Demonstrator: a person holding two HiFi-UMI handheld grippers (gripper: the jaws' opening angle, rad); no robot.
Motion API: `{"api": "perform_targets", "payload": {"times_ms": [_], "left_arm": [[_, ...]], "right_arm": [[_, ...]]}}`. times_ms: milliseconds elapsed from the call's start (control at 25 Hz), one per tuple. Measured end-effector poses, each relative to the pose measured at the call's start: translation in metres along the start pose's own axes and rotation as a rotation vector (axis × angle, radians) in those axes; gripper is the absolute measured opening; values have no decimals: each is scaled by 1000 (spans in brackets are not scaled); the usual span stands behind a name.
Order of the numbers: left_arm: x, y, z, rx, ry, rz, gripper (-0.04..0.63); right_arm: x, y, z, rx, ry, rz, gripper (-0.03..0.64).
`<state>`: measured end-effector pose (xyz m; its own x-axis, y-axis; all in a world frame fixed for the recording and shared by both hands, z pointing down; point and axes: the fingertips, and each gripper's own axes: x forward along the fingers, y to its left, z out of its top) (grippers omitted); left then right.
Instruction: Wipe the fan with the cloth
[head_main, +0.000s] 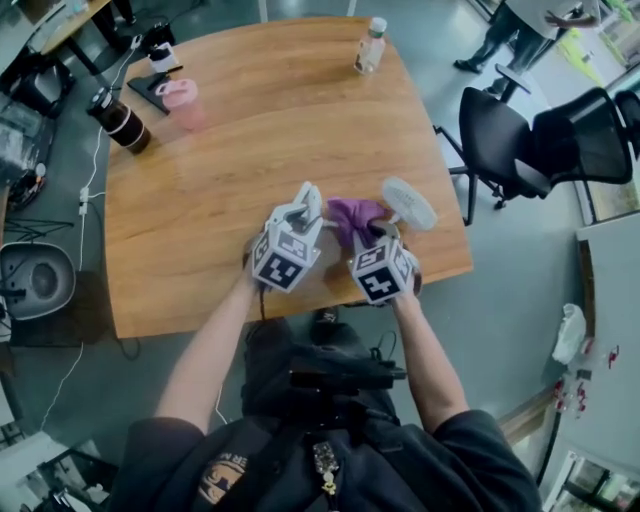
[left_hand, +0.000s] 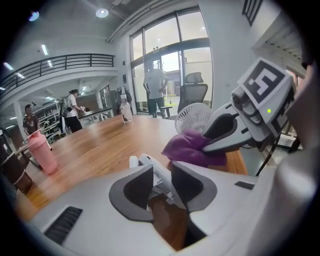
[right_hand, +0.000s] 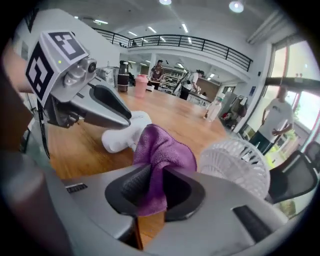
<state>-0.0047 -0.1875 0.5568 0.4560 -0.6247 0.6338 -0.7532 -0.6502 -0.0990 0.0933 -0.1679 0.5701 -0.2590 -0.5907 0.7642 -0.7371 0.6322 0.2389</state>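
Left edge of table (head_main: 280, 130): dark tumbler (head_main: 120, 120), pink cup (head_main: 183, 103) near it. Far edge: clear bottle (head_main: 369, 46). Contents not visible. Near edge: left gripper (head_main: 308, 194) jaws narrow, clamped on base of white fan (head_main: 408, 202). Right gripper (head_main: 366, 234) jaws pinched on purple cloth (head_main: 355, 214), bunched against the fan between the grippers. Both forearms reach forward, grippers side by side, tipped down.

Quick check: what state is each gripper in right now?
Left gripper: closed on the fan's white base.
Right gripper: closed on the purple cloth.
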Motion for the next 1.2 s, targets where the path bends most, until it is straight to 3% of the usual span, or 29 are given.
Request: {"api": "perform_targets", "payload": {"times_ms": [320, 800, 960, 1200], "left_arm": [[8, -2, 5, 38, 3, -1, 118], [12, 2, 9, 33, -2, 31, 107], [12, 2, 11, 30, 0, 34, 107], [11, 2, 7, 30, 5, 38, 107]], "right_arm": [[-27, -62, -25, 63, 6, -192, 77], [-75, -113, 22, 38, -139, -333, 75], [-85, -131, 11, 117, -168, -361, 77], [-91, -160, -49, 358, -167, -405, 77]]}}
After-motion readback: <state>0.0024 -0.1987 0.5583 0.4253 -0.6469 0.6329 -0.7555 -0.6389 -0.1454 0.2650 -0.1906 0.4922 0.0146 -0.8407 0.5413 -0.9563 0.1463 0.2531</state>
